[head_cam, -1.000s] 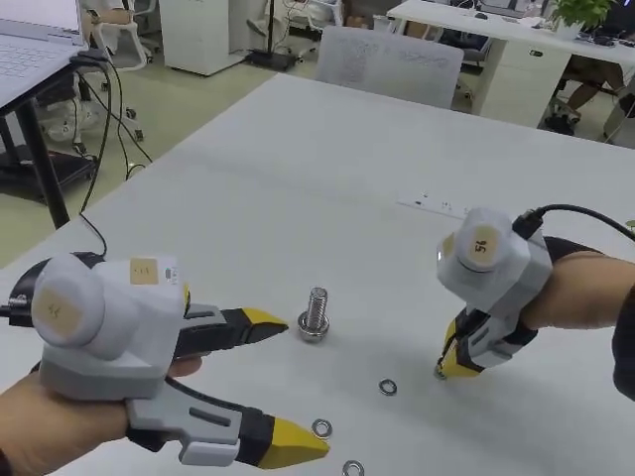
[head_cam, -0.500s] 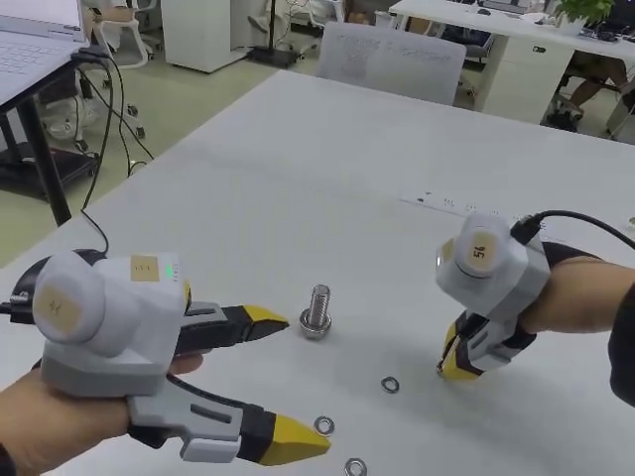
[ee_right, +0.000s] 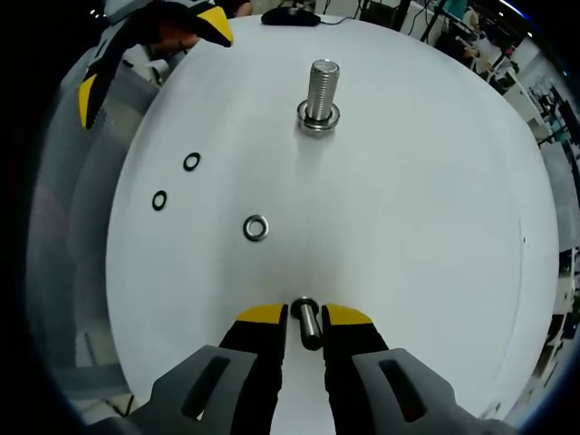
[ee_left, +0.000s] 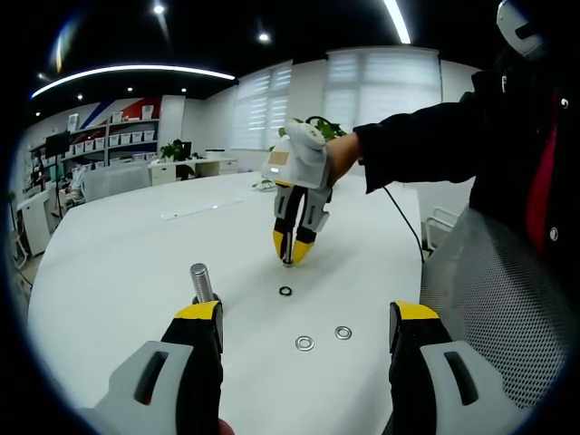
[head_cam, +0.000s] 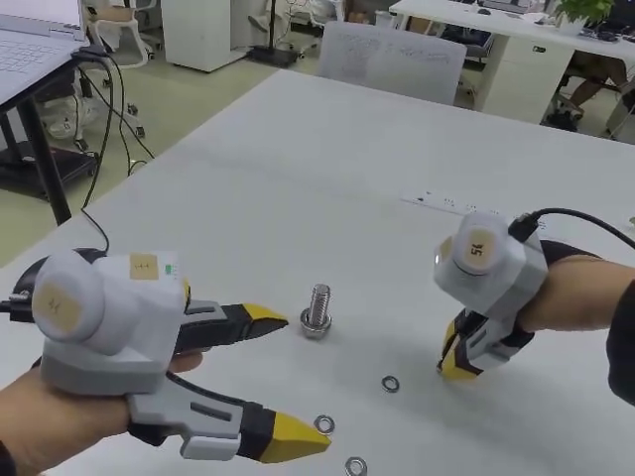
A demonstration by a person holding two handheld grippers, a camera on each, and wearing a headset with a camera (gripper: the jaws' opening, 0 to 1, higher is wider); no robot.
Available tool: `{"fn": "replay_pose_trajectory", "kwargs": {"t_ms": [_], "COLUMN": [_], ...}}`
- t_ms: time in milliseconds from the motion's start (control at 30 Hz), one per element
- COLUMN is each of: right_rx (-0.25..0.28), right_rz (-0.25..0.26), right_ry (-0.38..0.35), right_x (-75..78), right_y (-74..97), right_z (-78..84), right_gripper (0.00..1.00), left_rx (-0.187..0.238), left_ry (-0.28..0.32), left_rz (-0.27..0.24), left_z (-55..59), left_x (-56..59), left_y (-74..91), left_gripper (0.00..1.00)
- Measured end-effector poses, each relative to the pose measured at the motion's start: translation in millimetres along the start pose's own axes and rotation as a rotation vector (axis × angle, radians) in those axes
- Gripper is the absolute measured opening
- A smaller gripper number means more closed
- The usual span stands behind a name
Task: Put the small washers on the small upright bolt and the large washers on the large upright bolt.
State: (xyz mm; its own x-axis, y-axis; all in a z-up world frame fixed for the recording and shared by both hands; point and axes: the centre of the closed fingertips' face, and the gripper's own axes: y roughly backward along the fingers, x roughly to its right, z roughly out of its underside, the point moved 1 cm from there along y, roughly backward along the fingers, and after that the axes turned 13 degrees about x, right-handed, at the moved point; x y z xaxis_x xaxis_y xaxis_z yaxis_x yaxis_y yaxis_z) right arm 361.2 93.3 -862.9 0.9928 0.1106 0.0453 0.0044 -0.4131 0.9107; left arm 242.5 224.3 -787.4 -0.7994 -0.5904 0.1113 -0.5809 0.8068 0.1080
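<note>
The large upright bolt (head_cam: 317,309) (ee_left: 201,279) (ee_right: 321,89) stands mid-table with a washer-like ring at its base. Three loose washers lie near it (head_cam: 390,383) (head_cam: 323,424) (head_cam: 354,465); they also show in the gripper views (ee_left: 285,291) (ee_left: 304,343) (ee_left: 343,333) (ee_right: 256,227) (ee_right: 191,161) (ee_right: 159,199). My right gripper (head_cam: 454,369) (ee_right: 305,317) (ee_left: 289,256) points down at the table, shut on the small bolt (ee_right: 305,323) standing between its tips. My left gripper (head_cam: 282,383) (ee_left: 305,314) (ee_right: 149,41) hovers open to the left of the large bolt, holding nothing.
The white table (head_cam: 327,188) stretches far beyond the work. A white strip (head_cam: 442,205) lies on it behind the right gripper. A mesh chair (head_cam: 392,61), a laptop stand with cables (head_cam: 40,59) and other desks stand off the table.
</note>
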Motion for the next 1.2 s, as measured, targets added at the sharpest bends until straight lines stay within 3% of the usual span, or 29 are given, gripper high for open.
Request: {"fn": "replay_pose_trajectory", "kwargs": {"t_ms": [200, 433, 800, 1200], "right_rx": [-0.003, 0.028, 0.057, 0.082], "right_rz": [0.008, 0.019, 0.022, 0.017], "right_ry": [-0.006, -0.028, -0.01, 0.062], "right_x": [0.6, 1.2, 0.7, -2.0], "right_y": [1.2, 4.3, 10.3, 12.1], "right_z": [2.0, -4.3, -17.2, -44.9], "right_gripper": [0.23, 0.39, 0.44, 0.44], "left_rx": [0.0, 0.001, 0.003, 0.007], "left_ry": [-0.001, -0.002, -0.003, -0.007], "left_rz": [0.003, 0.005, 0.004, 0.001], "left_z": [-0.1, -1.0, -2.1, -3.9], "left_x": [1.1, 1.9, 2.4, 1.7], "left_y": [-0.7, -0.1, 1.6, 2.5], "left_gripper": [0.74, 0.74, 0.75, 0.75]}}
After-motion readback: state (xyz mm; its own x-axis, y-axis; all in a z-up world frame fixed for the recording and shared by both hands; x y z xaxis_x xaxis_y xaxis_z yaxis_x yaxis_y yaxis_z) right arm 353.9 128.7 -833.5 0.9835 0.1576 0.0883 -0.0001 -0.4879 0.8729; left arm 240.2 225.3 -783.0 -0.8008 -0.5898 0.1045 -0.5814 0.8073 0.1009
